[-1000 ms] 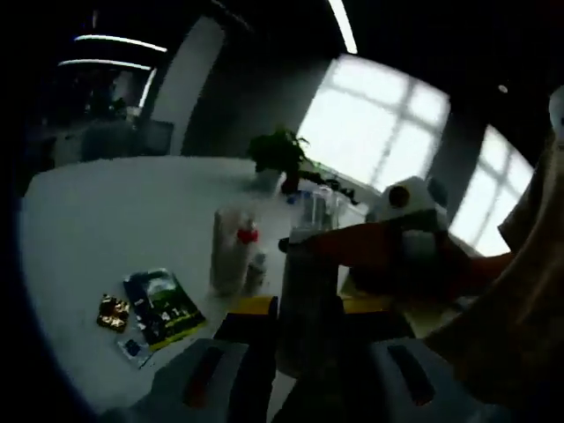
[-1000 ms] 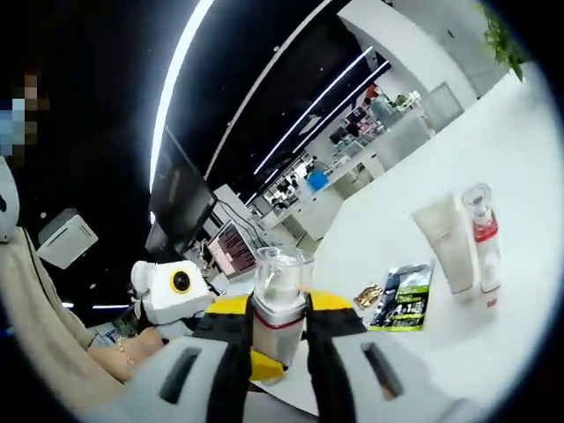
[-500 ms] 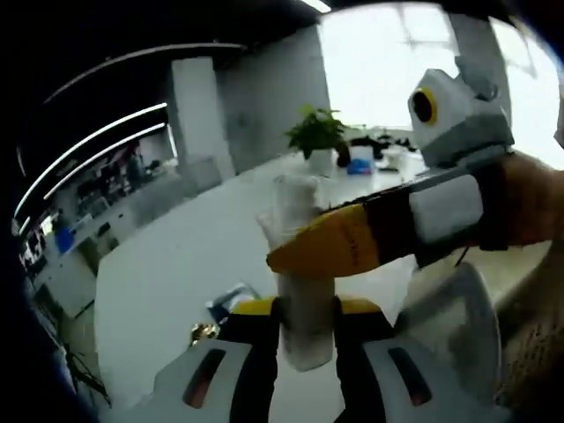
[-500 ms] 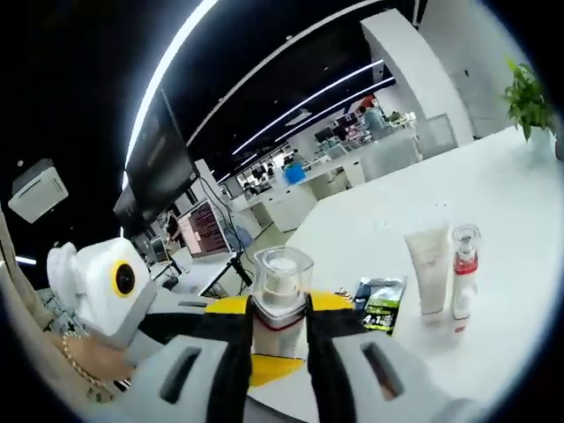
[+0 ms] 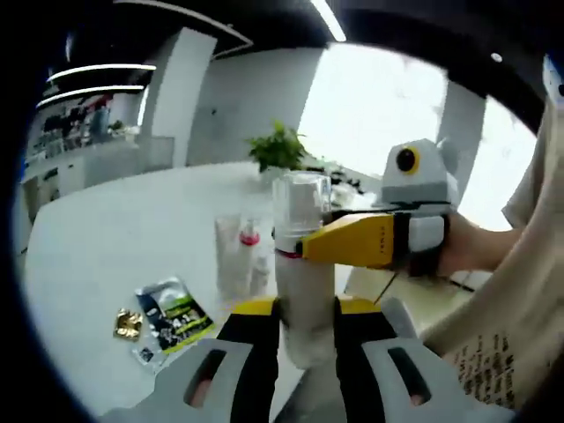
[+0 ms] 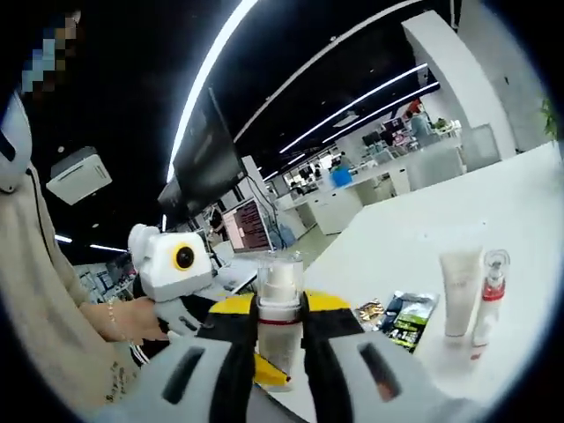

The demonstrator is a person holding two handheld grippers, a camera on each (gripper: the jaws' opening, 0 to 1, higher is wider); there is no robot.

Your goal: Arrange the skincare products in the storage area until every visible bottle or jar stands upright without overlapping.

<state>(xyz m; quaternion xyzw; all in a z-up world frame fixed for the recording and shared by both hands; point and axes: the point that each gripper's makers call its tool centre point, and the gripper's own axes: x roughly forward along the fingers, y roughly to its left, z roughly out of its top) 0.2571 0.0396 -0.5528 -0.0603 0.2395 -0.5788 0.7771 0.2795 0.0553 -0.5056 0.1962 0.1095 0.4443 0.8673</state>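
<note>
A frosted bottle (image 5: 304,273) with a clear cap and a red neck band is held above the white table (image 5: 106,238). My left gripper (image 5: 304,319) is shut on its lower body. My right gripper (image 5: 352,240) comes in from the right and clamps the same bottle at the neck. In the right gripper view that bottle (image 6: 280,304) rises between the shut jaws of my right gripper (image 6: 280,330), and my left gripper (image 6: 172,264) sits at the left in a hand. A white tube (image 5: 231,256) (image 6: 460,291) and a small red-banded bottle (image 5: 256,260) (image 6: 490,295) stand upright side by side on the table.
A green-and-black sachet (image 5: 172,313) (image 6: 410,319) and a small gold packet (image 5: 128,323) (image 6: 368,311) lie flat on the table. A potted plant (image 5: 278,150) stands at the far edge. The person's sleeve (image 5: 520,291) is close on the right.
Both views have swung and tilted with the hands. The frosted bottle stays clamped by both grippers. The tube, small bottle and sachets have not moved on the table.
</note>
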